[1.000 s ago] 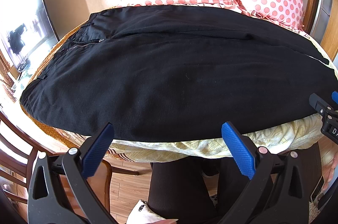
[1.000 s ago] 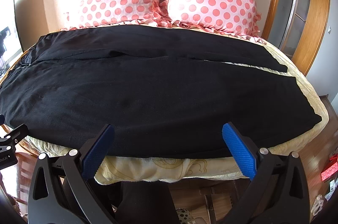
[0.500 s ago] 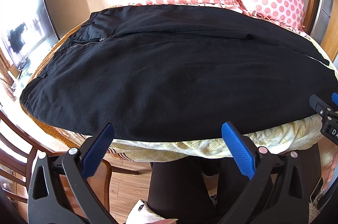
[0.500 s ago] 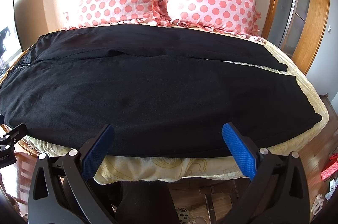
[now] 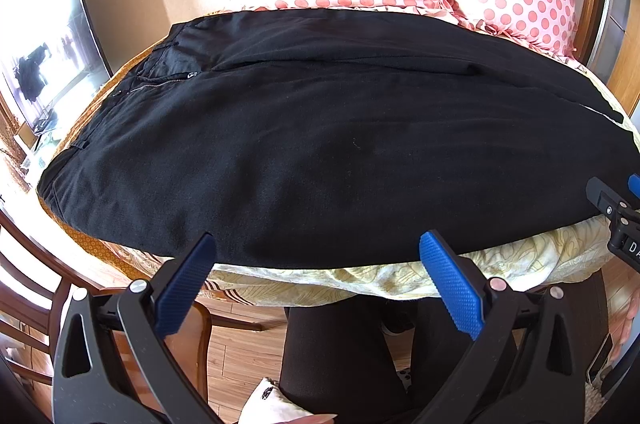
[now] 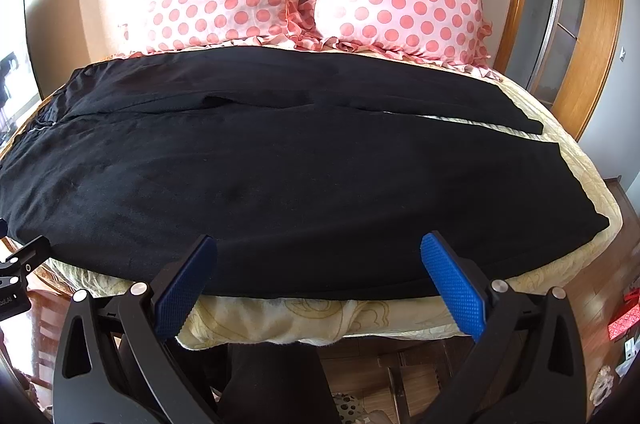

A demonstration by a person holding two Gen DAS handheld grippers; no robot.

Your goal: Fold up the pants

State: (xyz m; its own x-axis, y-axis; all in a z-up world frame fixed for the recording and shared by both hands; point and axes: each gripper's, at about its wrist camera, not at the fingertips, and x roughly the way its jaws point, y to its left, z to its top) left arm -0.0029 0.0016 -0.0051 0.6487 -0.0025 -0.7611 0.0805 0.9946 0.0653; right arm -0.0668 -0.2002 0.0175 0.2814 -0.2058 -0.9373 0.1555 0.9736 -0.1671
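Lying flat across the bed (image 6: 568, 127), black pants (image 6: 280, 183) are recorded, seemingly unfolded; left gripper (image 5: 316, 276) and right gripper (image 6: 320, 280) jaws are held wide, empty.

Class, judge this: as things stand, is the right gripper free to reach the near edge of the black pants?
Probably yes: the right gripper is open just before the pants' near edge, with nothing between.
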